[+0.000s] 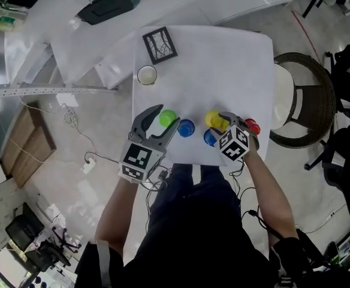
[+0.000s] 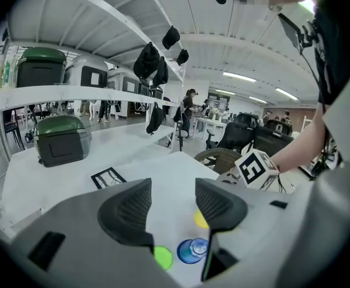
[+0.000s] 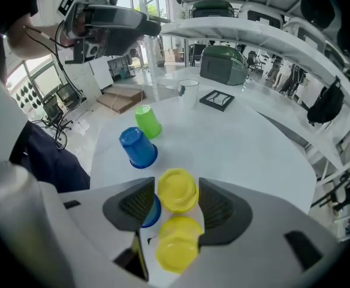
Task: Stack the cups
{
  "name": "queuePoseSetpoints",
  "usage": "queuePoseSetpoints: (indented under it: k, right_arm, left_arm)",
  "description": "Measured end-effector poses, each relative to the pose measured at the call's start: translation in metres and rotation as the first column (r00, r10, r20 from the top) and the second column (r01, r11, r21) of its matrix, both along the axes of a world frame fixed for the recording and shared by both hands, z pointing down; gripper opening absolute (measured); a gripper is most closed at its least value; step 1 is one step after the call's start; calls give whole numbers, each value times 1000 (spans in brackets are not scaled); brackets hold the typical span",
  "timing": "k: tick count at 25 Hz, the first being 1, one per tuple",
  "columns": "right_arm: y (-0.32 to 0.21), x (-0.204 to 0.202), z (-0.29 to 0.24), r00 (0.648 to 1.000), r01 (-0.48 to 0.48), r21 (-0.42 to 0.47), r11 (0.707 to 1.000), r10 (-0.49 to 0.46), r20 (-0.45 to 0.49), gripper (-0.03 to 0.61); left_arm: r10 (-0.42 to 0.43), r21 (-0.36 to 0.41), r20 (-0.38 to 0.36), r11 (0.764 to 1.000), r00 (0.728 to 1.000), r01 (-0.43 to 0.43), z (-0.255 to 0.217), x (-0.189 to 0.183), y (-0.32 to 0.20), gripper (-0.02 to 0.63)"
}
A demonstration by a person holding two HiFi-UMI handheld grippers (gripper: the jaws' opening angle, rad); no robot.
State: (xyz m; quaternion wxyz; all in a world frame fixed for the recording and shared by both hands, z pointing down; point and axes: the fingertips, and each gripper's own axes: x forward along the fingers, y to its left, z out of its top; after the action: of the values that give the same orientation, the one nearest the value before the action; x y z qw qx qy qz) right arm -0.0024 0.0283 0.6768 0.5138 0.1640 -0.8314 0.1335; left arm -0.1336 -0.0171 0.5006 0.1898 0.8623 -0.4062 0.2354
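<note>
Several upturned cups stand along the near edge of the white table (image 1: pixel 223 65): a green cup (image 1: pixel 168 118), a blue cup (image 1: pixel 186 128), a yellow cup (image 1: pixel 213 119), a second blue cup (image 1: pixel 209 138) and a red cup (image 1: pixel 253 126). My right gripper (image 3: pixel 176 198) points steeply down with the yellow cup (image 3: pixel 177 190) between its open jaws; the pads stand just beside it. A second yellow cup (image 3: pixel 176 243) shows below it, and a blue cup (image 3: pixel 151 212) sits partly under the left jaw. My left gripper (image 2: pixel 174 206) hovers open and empty over the green cup (image 2: pixel 162 257) and blue cup (image 2: pixel 193 250).
A white paper cup (image 1: pixel 147 75) and a black-framed card (image 1: pixel 160 44) lie at the table's far left. A round wicker chair (image 1: pixel 301 98) stands right of the table. A dark green bin (image 1: pixel 112 2) sits on the shelf behind.
</note>
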Motion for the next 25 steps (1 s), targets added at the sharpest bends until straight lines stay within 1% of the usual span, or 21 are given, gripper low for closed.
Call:
queuePoseSetpoints:
  k: [7,12,15,21,25]
  right_arm:
    - [-2,1,7,1000,15,-7,1000,-15,-24,206]
    - [-21,2,-4,1000,-27,25,999,28,-4,204]
    - [-44,4,-12,998,-58,47,997,58,6,203]
    - [-97,7,-24,992,-122,95,988,121,18,202]
    - [-138,18,-24,984,-178,122,976,178,13,202]
  left_arm:
    - [-10,-12,-13,1000,1000,10,5,0,-5,213]
    - [-6,-30,-16,1000,1000,6,6,1,-7,213]
    - [-22,-10,-24,1000,999,22,-1,0,-17,213]
    - [-38,-15,-22,999,999,38,2,-2,-28,213]
    - [-43,-29,-22,999,999,42,8,-3,-31,213]
